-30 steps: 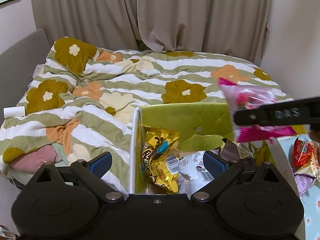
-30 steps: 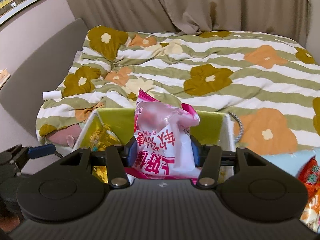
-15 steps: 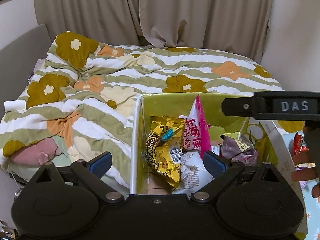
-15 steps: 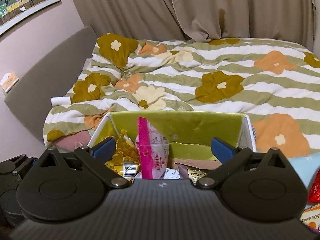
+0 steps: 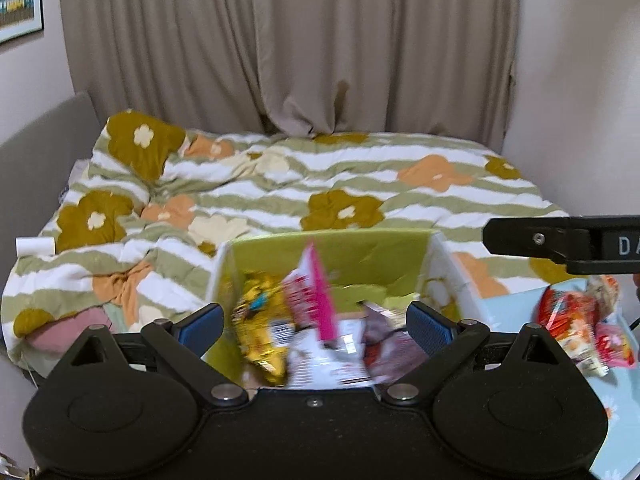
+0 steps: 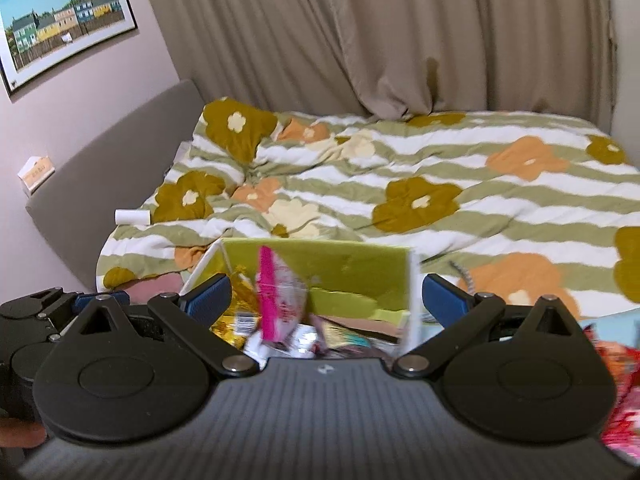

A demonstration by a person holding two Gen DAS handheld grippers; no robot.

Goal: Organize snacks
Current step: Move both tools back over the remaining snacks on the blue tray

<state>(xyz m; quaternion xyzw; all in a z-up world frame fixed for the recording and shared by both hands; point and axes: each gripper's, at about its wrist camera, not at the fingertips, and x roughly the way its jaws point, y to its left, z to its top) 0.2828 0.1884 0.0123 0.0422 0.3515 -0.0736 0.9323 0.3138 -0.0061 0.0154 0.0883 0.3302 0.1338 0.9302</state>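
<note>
- Your left claw (image 5: 316, 326) sat spread wide at the bottom centre of its frame, its 2 blue pads (image 5: 200, 322) well apart and holding nothing.
- Your right claw (image 6: 326, 298) was likewise released, pads apart with nothing between them; it also showed as a black bar at the right edge of the left view.
- The green box (image 5: 360, 248) stood in the lower middle of both frames, in front of the bed, and held the snacks.
- The pink snack bag (image 5: 316, 300) stood upright on its edge inside the box, left of centre, free of both claws.
- A gold packet (image 5: 260, 332) leaned against the box's left wall, just beside the pink bag.
- A dark purplish packet (image 5: 390, 344) lay at the right of the box; motion blur hid its print.
- More snacks, a red packet (image 5: 568, 320) among them, lay on the light blue worktop (image 5: 504, 312) at the lower right of the left view, outside the box.
- The striped floral quilt (image 6: 440, 184) covered the bed across the middle of each frame.
</note>
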